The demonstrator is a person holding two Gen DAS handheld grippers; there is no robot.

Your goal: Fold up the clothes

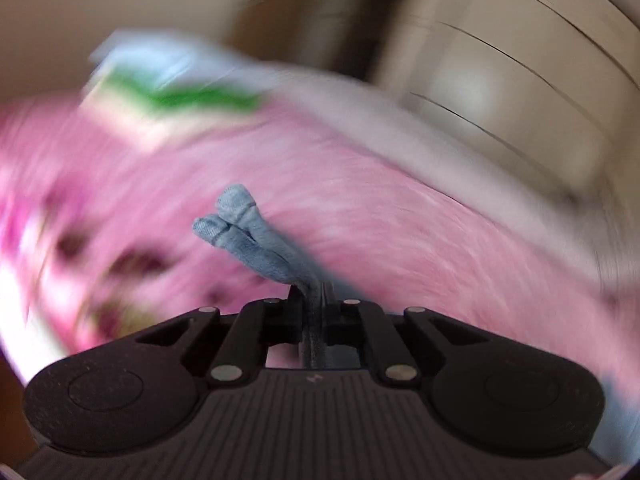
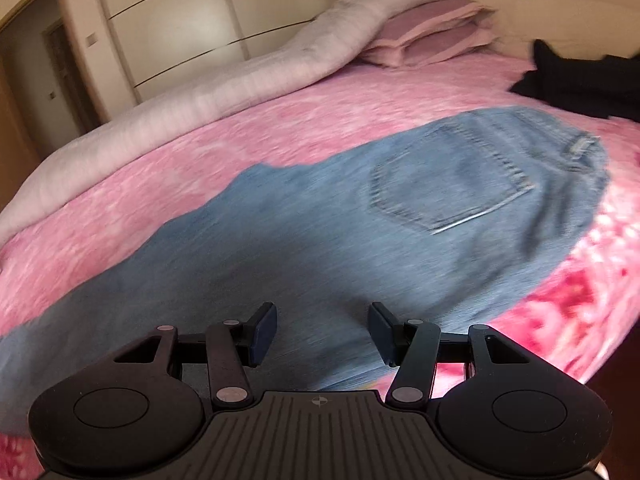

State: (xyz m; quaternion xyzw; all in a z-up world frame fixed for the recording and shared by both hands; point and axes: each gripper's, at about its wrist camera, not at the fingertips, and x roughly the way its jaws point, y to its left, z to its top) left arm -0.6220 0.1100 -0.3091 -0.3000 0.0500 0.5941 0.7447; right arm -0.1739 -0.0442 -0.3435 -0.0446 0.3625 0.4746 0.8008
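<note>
1. The jeans [image 2: 328,216] lay spread on the pink bedspread [image 2: 280,108], back side up, with a stitched pocket [image 2: 452,188] and the waistband toward the far right; one leg ran toward the near left edge of the right wrist view.
2. The left gripper [image 1: 316,300] was clamped tight on a bunched piece of blue denim [image 1: 240,232], whose two hemmed ends stuck out past the jaws; the rest of that view was motion-smeared, so I could not tell which part of the jeans it was.
3. The right gripper [image 2: 322,332] hung above the denim with its jaws wide apart and nothing between them.
4. Handling, as a judgement: denim is heavy and fairly stiff for cloth, so it should hold a crease and drag rather than flutter; a thin pinch may slip under its weight.
5. The best holds looked to be thick, seamed parts: hems, the waistband, or the outer seam.
6. The bedspread looked soft and fuzzy, likely to cling a little to the denim when it was pulled.
7. A pale quilt [image 2: 240,80] lay rolled along the far side, pillows [image 2: 428,36] at the head, and a dark garment [image 2: 580,80] well apart at the right.
</note>
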